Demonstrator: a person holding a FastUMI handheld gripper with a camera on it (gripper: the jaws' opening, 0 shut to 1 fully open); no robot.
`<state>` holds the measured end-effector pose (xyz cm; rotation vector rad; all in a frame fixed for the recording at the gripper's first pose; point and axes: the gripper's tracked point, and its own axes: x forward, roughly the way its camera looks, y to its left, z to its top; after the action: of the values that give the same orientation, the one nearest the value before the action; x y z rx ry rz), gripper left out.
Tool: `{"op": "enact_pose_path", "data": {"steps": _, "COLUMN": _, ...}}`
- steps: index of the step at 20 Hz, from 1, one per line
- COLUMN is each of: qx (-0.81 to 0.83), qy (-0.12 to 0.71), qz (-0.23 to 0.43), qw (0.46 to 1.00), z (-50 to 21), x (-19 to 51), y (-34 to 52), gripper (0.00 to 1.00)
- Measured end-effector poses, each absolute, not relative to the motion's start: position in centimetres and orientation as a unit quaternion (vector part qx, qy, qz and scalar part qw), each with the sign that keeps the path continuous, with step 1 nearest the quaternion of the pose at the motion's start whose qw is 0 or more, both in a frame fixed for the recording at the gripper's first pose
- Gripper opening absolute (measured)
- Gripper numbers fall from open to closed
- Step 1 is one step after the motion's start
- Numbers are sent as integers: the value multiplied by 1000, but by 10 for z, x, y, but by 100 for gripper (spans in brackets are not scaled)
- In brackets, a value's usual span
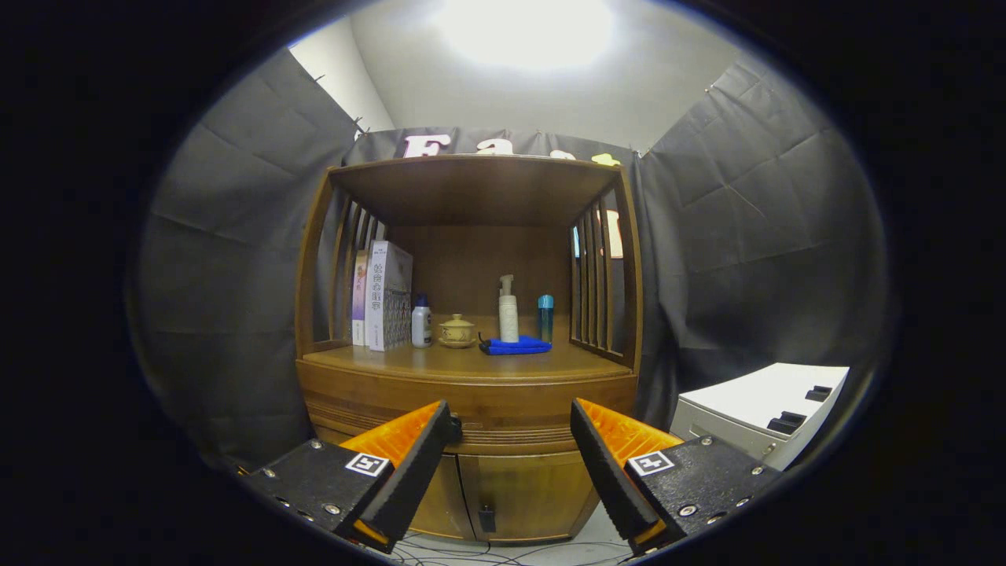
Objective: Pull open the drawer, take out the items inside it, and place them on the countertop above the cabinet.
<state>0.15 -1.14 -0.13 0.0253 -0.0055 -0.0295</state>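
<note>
A wooden cabinet (471, 393) stands straight ahead of me, some way off. Its drawer front (511, 405) is a closed band under the countertop (464, 360), right beyond my fingertips. What lies inside the drawer is hidden. My gripper (511, 428) is open, fingers spread wide, nothing between them. On the countertop stand a white bottle (421, 323), a small lidded clay pot (457, 331), a white pump bottle (508, 311) on a folded blue cloth (516, 345), and a teal bottle (545, 316).
Books (383, 295) lean at the countertop's left, under a wooden shelf roof with slatted sides. Two lower doors (503, 495) sit beneath the drawer. A white box-like unit (758, 409) stands to the cabinet's right. Cables (487, 554) lie on the floor.
</note>
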Motion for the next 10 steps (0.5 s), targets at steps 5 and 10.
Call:
{"op": "enact_pose_path", "data": {"steps": 5, "qx": 15, "qy": -4, "qz": -12, "qw": 1000, "z": -1, "x": 1, "y": -10, "gripper": 94}}
{"op": "enact_pose_path", "data": {"steps": 10, "qx": 29, "qy": -7, "qz": -13, "qw": 999, "z": 4, "x": 4, "y": -8, "gripper": 94}}
